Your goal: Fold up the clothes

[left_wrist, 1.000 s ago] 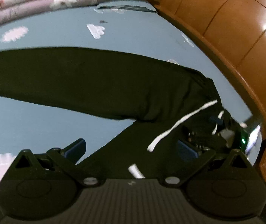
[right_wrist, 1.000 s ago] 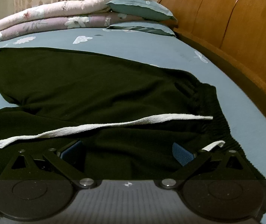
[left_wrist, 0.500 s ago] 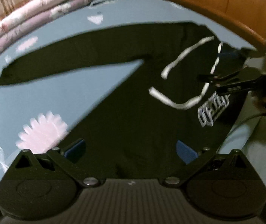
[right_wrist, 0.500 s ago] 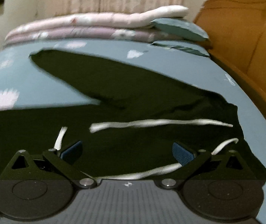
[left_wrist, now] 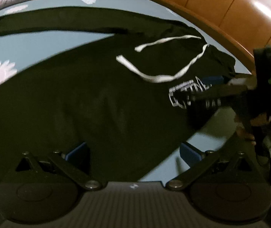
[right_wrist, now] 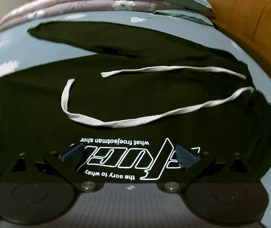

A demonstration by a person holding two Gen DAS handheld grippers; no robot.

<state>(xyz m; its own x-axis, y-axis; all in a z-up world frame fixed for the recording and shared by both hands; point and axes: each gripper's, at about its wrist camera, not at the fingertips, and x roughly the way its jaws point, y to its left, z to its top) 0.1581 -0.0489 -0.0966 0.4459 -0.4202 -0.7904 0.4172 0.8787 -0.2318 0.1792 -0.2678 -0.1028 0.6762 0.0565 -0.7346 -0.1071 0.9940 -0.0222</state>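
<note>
Black drawstring sweatpants lie ahead of both spread jaws, legs running far-left; the right gripper is nearer the waistband.

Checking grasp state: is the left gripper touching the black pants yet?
Cannot tell. In the left wrist view the left gripper is open over the black pants with nothing between its pads, but whether the fingers rest on the fabric is unclear.

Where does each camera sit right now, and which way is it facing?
Left wrist: behind the open left tongs, looking across the black trousers toward the headboard; right tongs and hand show.
Right wrist: behind the open right tongs, facing folded quilts.
Shared: trousers, white drawstring, printed logo.
</note>
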